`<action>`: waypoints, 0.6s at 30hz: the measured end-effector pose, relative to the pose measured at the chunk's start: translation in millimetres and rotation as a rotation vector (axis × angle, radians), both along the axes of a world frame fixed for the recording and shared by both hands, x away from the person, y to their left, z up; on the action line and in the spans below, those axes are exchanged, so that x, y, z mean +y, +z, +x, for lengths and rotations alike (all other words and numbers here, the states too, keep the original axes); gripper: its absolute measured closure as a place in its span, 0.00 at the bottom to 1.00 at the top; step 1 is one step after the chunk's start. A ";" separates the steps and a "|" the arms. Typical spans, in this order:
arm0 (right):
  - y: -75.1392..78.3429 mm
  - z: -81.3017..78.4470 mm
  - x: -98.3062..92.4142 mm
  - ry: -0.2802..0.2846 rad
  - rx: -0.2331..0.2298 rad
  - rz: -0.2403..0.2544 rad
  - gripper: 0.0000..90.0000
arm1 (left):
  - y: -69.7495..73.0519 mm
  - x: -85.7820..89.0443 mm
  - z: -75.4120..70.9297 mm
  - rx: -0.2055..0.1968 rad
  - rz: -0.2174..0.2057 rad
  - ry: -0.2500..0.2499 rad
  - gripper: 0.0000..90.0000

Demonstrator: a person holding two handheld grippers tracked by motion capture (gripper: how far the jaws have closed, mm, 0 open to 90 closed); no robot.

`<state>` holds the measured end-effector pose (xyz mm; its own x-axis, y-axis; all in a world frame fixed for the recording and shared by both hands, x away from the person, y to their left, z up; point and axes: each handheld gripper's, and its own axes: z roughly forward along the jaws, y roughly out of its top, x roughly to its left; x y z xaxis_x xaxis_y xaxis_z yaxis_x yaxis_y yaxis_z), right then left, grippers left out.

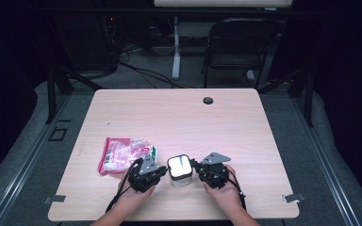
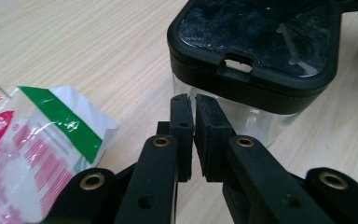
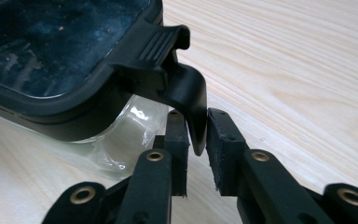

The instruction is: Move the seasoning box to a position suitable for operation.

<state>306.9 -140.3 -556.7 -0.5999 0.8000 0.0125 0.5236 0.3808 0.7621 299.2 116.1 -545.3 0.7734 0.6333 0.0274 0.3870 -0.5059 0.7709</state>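
2 grippers on the clear container (image 1: pixel 179 172): your right gripper (image 3: pixel 196 122) pinches the lid's latch flap (image 3: pixel 191 100), left gripper (image 2: pixel 189 108) clenched empty. Next, pull that flap outward.

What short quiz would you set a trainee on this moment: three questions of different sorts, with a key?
1. True or false: the left gripper holds the packet.
2. What lies between the jaws of the right gripper? A) the lid's latch B) the packet C) nothing
3. In the high view, on which side of the container does the packet lie?

Key
1. False: its jaws are all but shut with nothing between them, and the packet lies beside them.
2. A
3. Left
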 end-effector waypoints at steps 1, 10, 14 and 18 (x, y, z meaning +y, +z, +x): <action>0.3 -0.3 0.5 0.001 -0.009 -0.008 0.87 | 0.0 0.7 0.2 0.008 -0.005 0.002 0.95; 1.6 -0.7 3.4 0.058 0.030 0.039 0.78 | 1.8 10.2 2.5 0.025 -0.023 0.034 0.91; 6.1 -2.5 2.1 0.074 0.032 0.049 0.75 | 2.8 10.1 1.3 0.010 -0.020 0.033 0.90; 18.8 -7.2 -3.2 0.090 0.035 0.065 0.75 | 7.1 12.9 -0.2 0.007 -0.027 0.039 0.88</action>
